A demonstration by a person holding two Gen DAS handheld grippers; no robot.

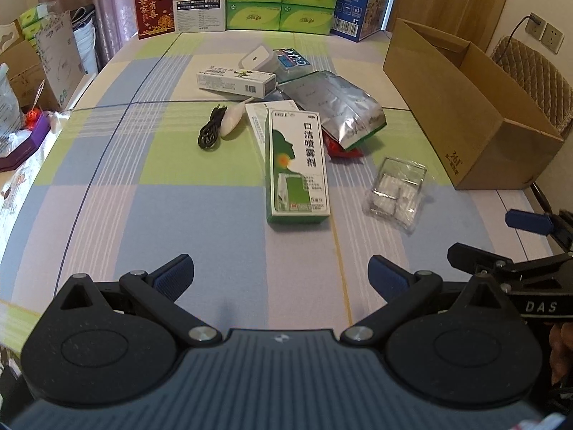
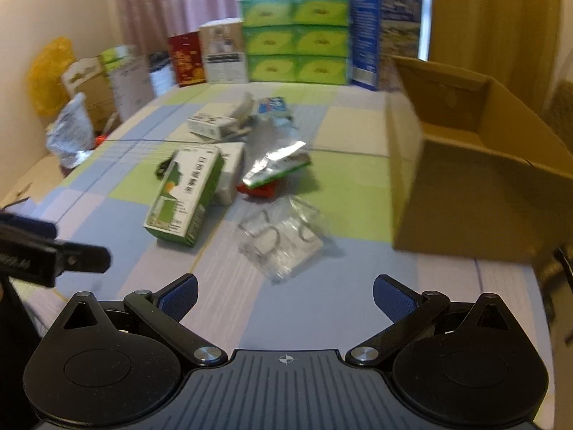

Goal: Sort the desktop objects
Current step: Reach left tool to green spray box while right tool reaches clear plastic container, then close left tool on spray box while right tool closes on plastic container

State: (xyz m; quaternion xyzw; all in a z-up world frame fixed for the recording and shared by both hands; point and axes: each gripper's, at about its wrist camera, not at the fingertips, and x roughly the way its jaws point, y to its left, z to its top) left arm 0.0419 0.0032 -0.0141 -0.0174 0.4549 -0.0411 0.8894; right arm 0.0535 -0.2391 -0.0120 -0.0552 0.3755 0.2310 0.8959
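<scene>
You're right at the start of a pick here: both grippers hover low over the near edge of the desk (image 1: 118,215), nothing in either one. Your left gripper (image 1: 281,274) is spread wide and empty, and your right gripper (image 2: 285,295) is the same, jaws apart with only checked cloth between them. The pile sits mid-desk: a green spray box (image 1: 299,168) lies flat closest to your left gripper, with a clear blister tray (image 1: 397,193) just to its right and closest to your right gripper. Further back there's a silver foil bag (image 1: 343,111) lying over something red (image 1: 340,150), a black cable (image 1: 211,129) next to a white oval thing, a long white box (image 1: 236,82), and a couple more small items behind that I can't really make out. The open carton (image 1: 465,114) stands on the right side of the desk, well apart from the pile, and my guess is that's where stuff goes, though nothing's visibly in it from these angles. Next move, I'd say push the right gripper forward onto the blister tray; it looks flimsy and slippery, so go for an edge. The right view is blurry, so slow down first.
</scene>
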